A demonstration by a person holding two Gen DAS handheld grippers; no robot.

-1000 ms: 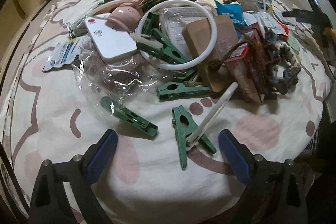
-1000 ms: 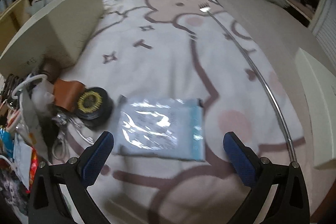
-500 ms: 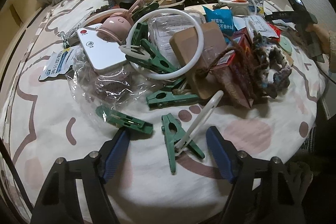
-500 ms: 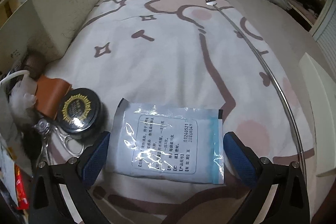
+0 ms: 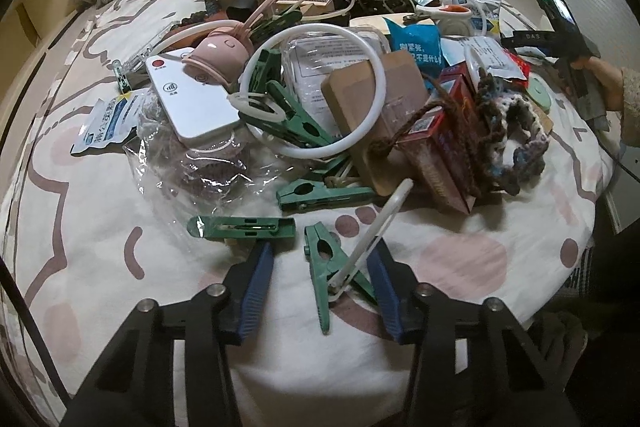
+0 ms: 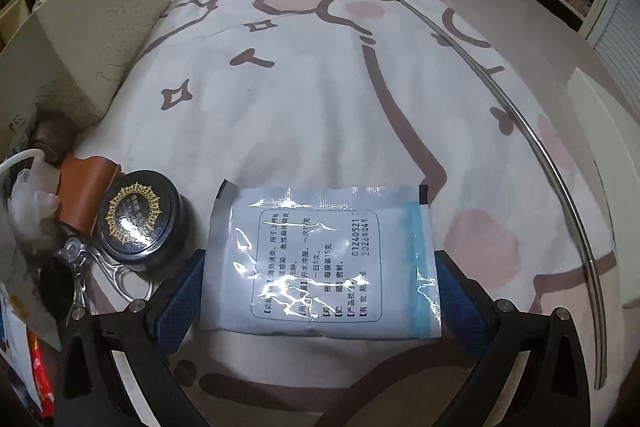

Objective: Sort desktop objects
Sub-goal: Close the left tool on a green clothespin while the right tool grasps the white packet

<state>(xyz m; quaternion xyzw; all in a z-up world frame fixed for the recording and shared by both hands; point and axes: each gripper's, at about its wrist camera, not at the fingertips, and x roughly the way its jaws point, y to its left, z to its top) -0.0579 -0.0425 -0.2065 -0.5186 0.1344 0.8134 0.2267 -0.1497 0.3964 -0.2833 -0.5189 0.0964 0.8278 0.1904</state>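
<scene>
On sachet (image 6: 320,263): "01240521", Chinese txt.

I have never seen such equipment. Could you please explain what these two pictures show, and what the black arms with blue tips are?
There is no robot. A person holds a two-finger gripper in each hand, each with a camera looking along its blue-padded fingers. The left gripper view shows a cluttered pile on a patterned bedsheet. Its fingers have just been closing around a green clip and do not grip it yet. In the right gripper view, open fingers straddle a flat white sachet beside a round black tin. Nothing is held.
</scene>
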